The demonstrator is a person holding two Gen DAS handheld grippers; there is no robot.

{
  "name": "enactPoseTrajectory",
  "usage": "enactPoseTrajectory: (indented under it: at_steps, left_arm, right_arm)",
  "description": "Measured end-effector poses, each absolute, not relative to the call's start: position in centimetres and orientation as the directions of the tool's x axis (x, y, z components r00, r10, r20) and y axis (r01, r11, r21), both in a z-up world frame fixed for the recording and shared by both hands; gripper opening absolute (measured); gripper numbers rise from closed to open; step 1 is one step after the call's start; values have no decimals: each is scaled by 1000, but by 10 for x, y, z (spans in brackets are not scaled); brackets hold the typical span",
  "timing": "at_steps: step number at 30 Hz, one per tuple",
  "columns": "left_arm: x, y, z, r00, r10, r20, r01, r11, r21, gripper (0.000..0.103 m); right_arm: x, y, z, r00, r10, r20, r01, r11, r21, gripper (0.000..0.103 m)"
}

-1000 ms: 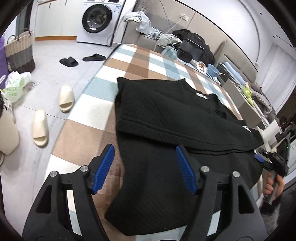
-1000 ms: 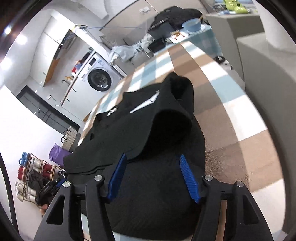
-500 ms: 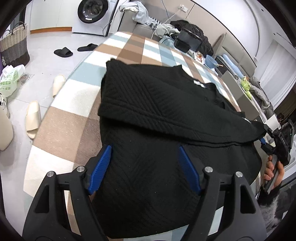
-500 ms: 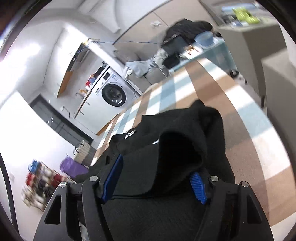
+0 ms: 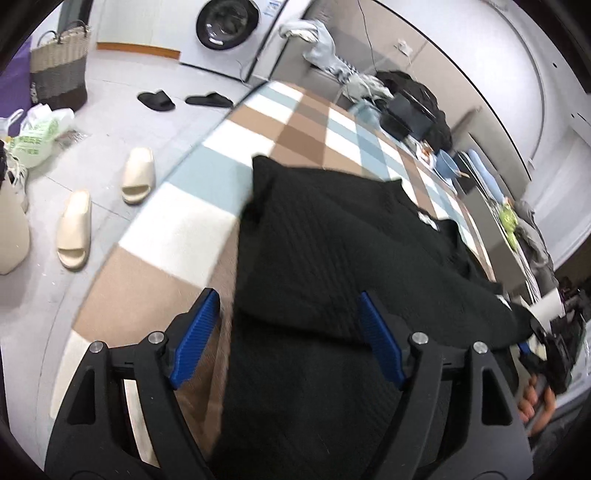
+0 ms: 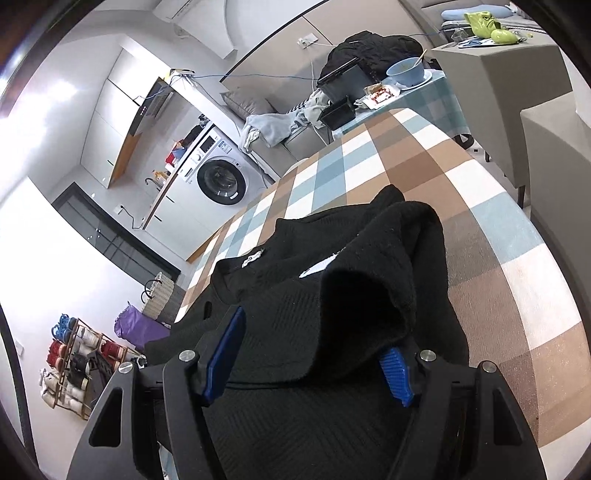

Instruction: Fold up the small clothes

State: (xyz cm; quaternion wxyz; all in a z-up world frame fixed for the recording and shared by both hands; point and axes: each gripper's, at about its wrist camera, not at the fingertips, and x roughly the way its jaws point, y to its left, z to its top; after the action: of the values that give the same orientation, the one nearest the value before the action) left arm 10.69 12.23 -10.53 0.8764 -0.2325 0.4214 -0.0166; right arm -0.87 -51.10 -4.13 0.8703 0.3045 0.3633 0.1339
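Observation:
A black knitted garment [image 5: 332, 251] lies on the checked table [image 5: 177, 229], one layer folded over another. My left gripper [image 5: 288, 338] hovers over its near left part. Its jaws are opening: the left pad is over bare table beside the garment's edge, the right pad over the fabric, neither pressing. My right gripper [image 6: 310, 365] stands wide over the other end of the garment [image 6: 295, 424], where a raised fold [image 6: 369, 288] bulges between the fingers and drapes over the right pad [image 6: 397, 376]. The pads do not squeeze it. A hand holds the right gripper [image 5: 554, 358] at the garment's far right corner.
At the table's far end stand black boxes [image 6: 340, 92] and a blue bowl [image 6: 406, 70]. Beige slippers [image 5: 138, 175] and black slippers [image 5: 155, 100] lie on the floor to the left, near a woven basket [image 5: 59, 66] and a washing machine [image 5: 225, 24]. A grey cabinet [image 6: 517, 74] stands right of the table.
The left gripper shifted so its left pad now lies off the garment's edge, and its jaws spread a little. The right jaws widened and a fold of fabric now bulges between them.

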Motion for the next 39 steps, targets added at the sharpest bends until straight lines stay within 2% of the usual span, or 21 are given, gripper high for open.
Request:
enactPoseTrajectory:
  at_steps: [7,12,16,18,21,22,23,24,25,26,27,33,37,39]
  left_arm:
    - [115,108,-85,692,-250,-678,-53,918,-393,74]
    - [115,94,-69,694,-357,-625,60,894,-444,74]
    - [121,94,-68,686,-354,-635,41,891,-453,74]
    - [128,101,-73,676,-353,-647,-1,877,-480,68]
    - [137,114,-84,677,-353,-645,-65,845,-531,44]
    - [140,117,-87,677,-349,-648,-78,841,-535,31]
    - [143,119,-90,677,-345,-650,-86,840,-536,22]
    - [145,121,-91,679,-342,-650,-92,838,-538,20]
    - [146,123,-92,682,-345,-645,-93,834,-544,17]
    - [148,125,-91,684,-353,-639,-90,828,-554,16]
    - [150,126,-91,686,-359,-633,-87,823,-561,16]
    - [174,131,-70,708,-361,-607,-59,826,-561,16]
    - [211,134,-60,709,-342,-617,-62,841,-537,16]
    - [230,137,-62,699,-326,-637,-87,845,-527,16]
  right_arm:
    - [-9,-513,-41,699,444,-560,-1,784,621,70]
    - [-8,-513,-39,700,445,-559,-8,787,616,70]
    - [-6,-514,-42,697,446,-561,-2,784,621,70]
    - [-5,-513,-43,693,450,-563,-1,782,624,70]
    - [-3,-513,-45,692,446,-568,2,786,618,70]
    - [-1,-513,-46,687,445,-574,7,787,617,70]
    - [0,-514,-47,685,440,-581,15,789,614,68]
    - [2,-515,-48,683,429,-591,29,793,609,62]
    - [4,-515,-49,676,421,-605,40,798,601,45]
    - [8,-516,-50,661,415,-625,52,806,590,31]
    - [11,-517,-52,649,414,-638,64,805,589,28]
    - [38,-524,-38,640,528,-558,22,714,700,28]
    - [74,-529,-22,667,516,-538,30,703,711,29]
    - [97,-535,-21,684,484,-545,62,706,705,34]
